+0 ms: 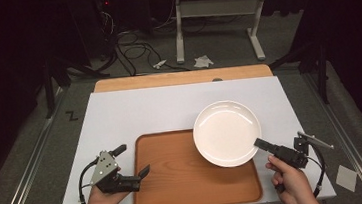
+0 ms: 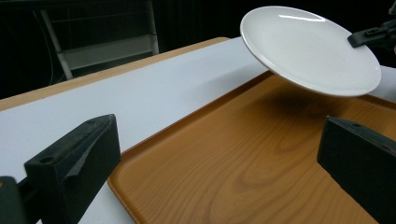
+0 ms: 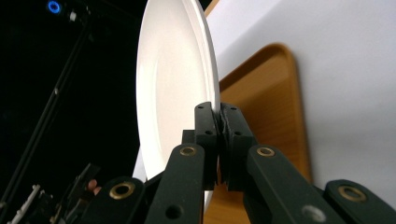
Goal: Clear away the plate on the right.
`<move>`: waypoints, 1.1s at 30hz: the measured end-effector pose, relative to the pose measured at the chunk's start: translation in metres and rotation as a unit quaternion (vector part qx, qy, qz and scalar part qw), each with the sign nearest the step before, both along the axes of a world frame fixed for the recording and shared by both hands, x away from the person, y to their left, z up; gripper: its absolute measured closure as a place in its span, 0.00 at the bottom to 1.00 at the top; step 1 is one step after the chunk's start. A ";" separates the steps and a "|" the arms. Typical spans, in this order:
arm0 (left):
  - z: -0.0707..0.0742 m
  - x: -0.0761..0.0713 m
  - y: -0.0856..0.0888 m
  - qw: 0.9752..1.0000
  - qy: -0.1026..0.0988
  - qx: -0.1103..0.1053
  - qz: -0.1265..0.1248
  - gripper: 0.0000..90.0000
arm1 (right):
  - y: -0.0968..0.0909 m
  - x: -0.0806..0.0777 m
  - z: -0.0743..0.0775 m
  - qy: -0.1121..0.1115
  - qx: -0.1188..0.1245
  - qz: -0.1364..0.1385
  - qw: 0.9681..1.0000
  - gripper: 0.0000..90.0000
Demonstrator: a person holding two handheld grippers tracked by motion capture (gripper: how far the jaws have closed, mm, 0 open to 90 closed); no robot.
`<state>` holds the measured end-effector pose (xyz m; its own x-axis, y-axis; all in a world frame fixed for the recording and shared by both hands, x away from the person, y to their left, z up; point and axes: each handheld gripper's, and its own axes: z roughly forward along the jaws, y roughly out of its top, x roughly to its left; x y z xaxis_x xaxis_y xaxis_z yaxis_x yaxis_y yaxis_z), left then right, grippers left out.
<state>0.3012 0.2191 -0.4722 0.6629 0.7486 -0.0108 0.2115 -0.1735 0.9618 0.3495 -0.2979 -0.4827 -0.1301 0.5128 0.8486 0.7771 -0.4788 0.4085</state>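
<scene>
Right of centre in the high view, the right gripper (image 1: 259, 143) pinches the rim of a white plate (image 1: 226, 132), carried above the far right corner of the wooden tray (image 1: 176, 183). With so thin an edge grip, the plate could tilt or slip and strike the tray. It looks glossy, shallow and empty. At lower left, the left gripper (image 1: 133, 161) rests wide open, holding nothing.

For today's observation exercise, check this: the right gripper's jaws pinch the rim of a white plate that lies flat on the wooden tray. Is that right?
Not quite. The right gripper does pinch the white plate by its rim, but the plate is held tilted in the air above the wooden tray, casting a shadow on it. The left gripper view shows the gap.
</scene>
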 end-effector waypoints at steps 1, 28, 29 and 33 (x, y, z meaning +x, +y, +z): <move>0.000 0.000 0.000 1.000 -0.001 -0.001 0.001 0.00 | 0.003 0.000 0.000 -0.001 -0.003 0.005 1.000 1.00; 0.001 -0.001 0.001 1.000 -0.002 -0.002 0.000 0.00 | 0.041 -0.003 -0.011 0.021 -0.041 0.075 0.996 1.00; 0.001 -0.001 0.001 1.000 -0.002 -0.002 0.000 0.00 | 0.041 -0.003 -0.011 0.023 -0.043 0.076 0.996 1.00; 0.001 -0.001 0.001 1.000 -0.001 -0.003 0.001 0.00 | 0.043 -0.004 -0.013 0.027 -0.049 0.079 0.995 1.00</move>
<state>0.3005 0.2201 -0.4716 0.6619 0.7495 -0.0143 0.2099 -0.1670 0.9634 0.3456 -0.2552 -0.4953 -0.1706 0.5705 0.8034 0.8615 -0.3094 0.4027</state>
